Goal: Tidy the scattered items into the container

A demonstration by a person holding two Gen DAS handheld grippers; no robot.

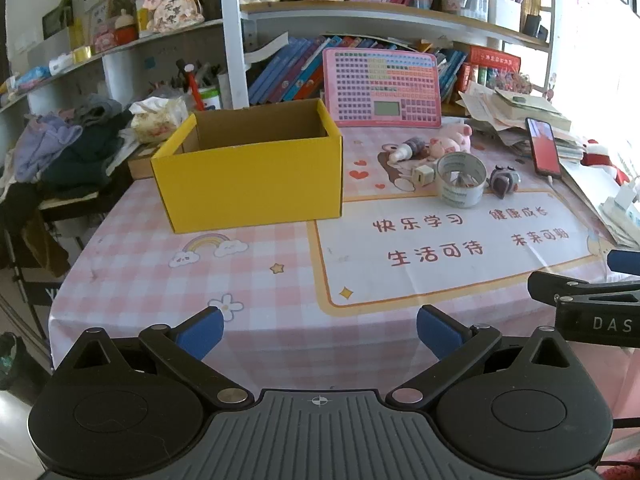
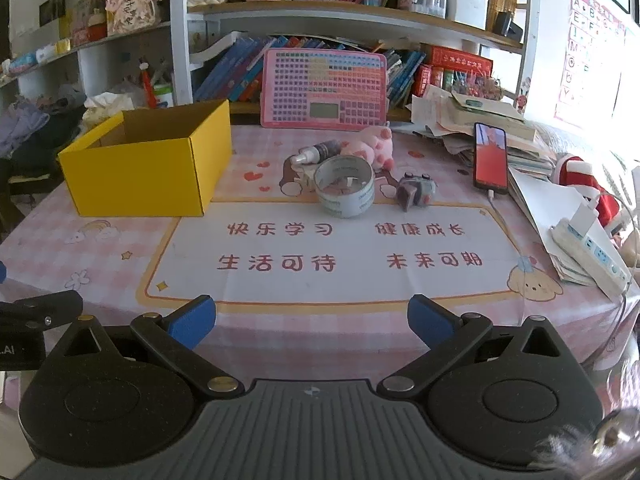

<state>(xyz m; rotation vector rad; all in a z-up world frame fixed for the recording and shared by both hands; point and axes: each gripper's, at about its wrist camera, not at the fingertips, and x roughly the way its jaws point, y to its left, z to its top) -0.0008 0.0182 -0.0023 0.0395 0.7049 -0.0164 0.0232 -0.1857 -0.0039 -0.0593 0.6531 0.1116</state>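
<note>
Showing power strip [image 2: 592, 248] only in right view, yellow box [image 1: 256, 176] in both

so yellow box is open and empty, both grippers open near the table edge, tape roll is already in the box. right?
Not quite. The tape roll isn't in the box; it stands on the table to the box's right, next to the bottle and pink plush, as the right wrist view shows. The rest holds: the box's visible interior is empty, and the left gripper and right gripper are open.
</note>
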